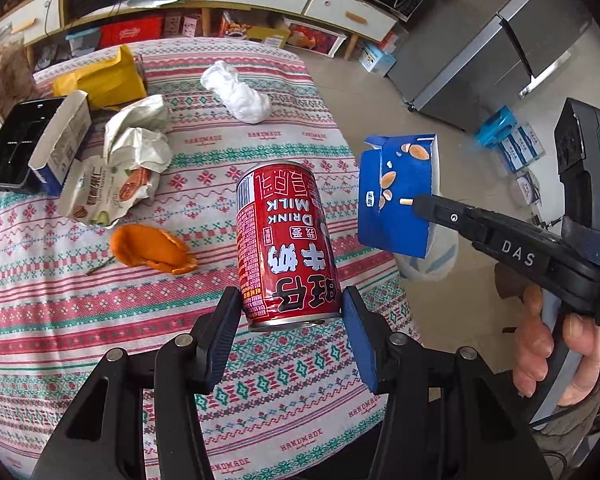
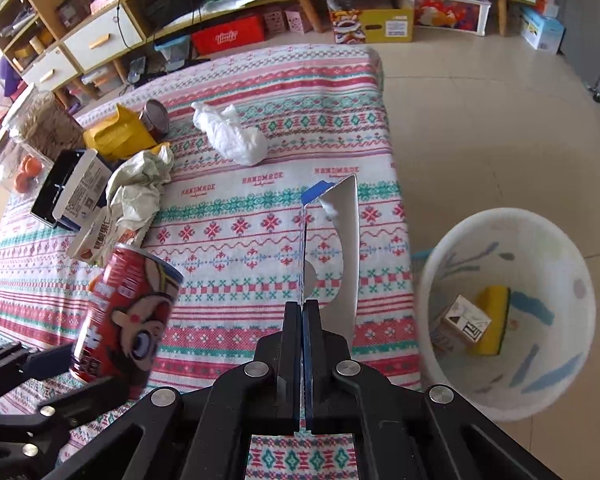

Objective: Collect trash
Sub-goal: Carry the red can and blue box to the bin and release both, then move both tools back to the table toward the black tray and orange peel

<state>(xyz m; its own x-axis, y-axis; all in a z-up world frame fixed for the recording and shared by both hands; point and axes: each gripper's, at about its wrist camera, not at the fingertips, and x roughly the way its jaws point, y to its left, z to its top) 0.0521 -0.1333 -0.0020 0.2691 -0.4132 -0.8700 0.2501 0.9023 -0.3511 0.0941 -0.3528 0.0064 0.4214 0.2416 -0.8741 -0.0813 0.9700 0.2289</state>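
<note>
Left hand-held gripper (image 1: 292, 312) clamps red milk can (image 1: 284, 240); right hand-held gripper (image 2: 305, 308) pinched tight on blue carton (image 1: 396, 196) — white bin (image 2: 500, 392) at 3 o'clock.

We see a table (image 2: 260, 216) covered with a cloth patterned in red, pink and green bands. Toward the upper left of the frame, trash lies on it: a yellow paper bag (image 2: 118, 134), crumpled pale paper (image 2: 138, 188), a printed snack wrapper (image 1: 100, 192), an open white carton (image 2: 82, 190) leaning on a black box (image 1: 14, 152). A crumpled white tissue (image 2: 230, 136) lies apart near the far edge. An orange peel (image 1: 152, 250) sits nearer. On the tiled floor (image 2: 480, 120) at lower right stands a white bin (image 2: 504, 384).
</note>
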